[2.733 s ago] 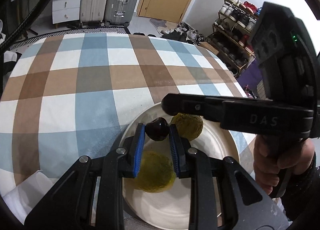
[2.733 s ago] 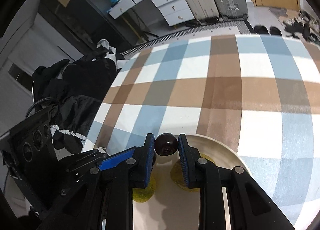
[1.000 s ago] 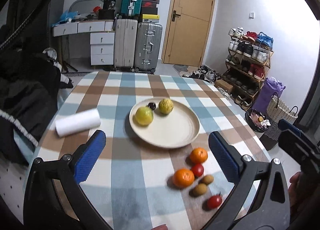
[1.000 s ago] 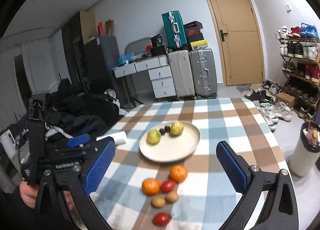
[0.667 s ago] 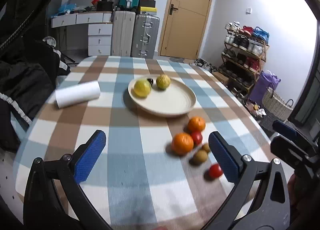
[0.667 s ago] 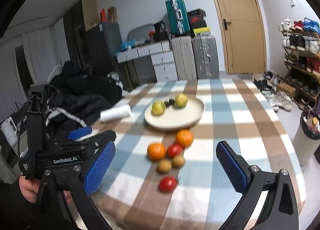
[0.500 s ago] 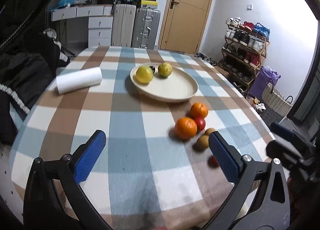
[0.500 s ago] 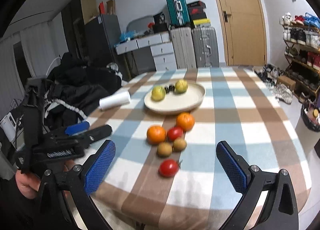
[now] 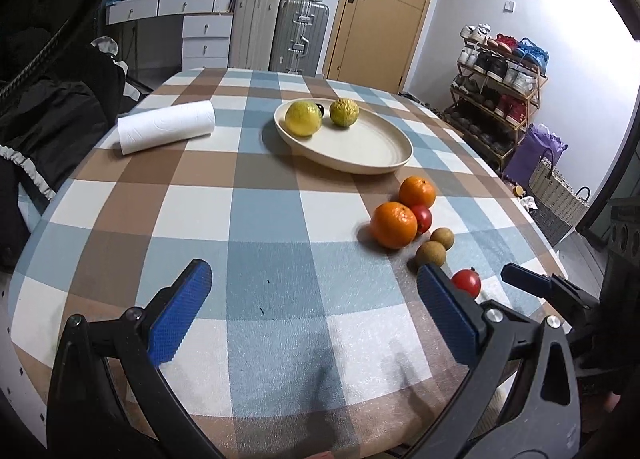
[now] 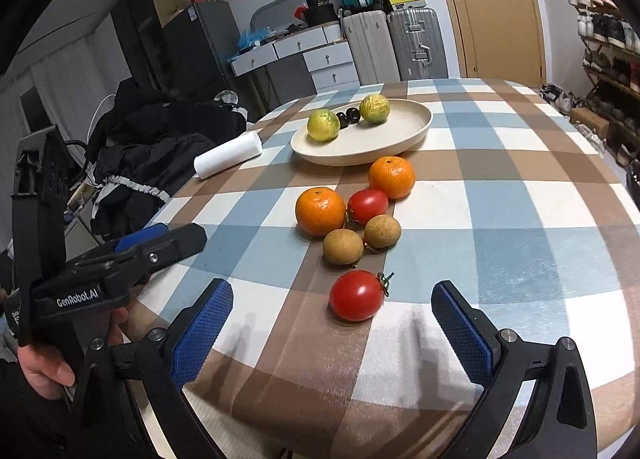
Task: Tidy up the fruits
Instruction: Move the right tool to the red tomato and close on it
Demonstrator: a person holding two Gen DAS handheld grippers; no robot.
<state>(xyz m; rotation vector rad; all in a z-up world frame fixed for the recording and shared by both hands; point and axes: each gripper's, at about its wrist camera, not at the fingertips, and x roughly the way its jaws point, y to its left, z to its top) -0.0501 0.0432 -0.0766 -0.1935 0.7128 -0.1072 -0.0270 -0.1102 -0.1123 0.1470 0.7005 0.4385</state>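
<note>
Both tongs wide and empty at the near edge of the worktop (image 10: pixel 520 195).

Right tongs (image 10: pixel 332 323) gape just short of the near tomato (image 10: pixel 356 300); left tongs (image 9: pixel 314 309) hover over bare cloth, the same tomato (image 9: pixel 466 282) beside their right pad. Loose cluster past it: two brown fruits (image 10: pixel 343 246) side by side, a second tomato (image 10: pixel 367 205) between two oranges (image 10: pixel 320 210). Plate (image 10: pixel 400 139) further back holds two yellow-green fruits (image 10: pixel 323 124) with small dark fruits (image 10: pixel 347 115) between them. Paper roll (image 10: pixel 228 154) lies left of plate. A hand (image 10: pixel 44 363) grips the left handle.
</note>
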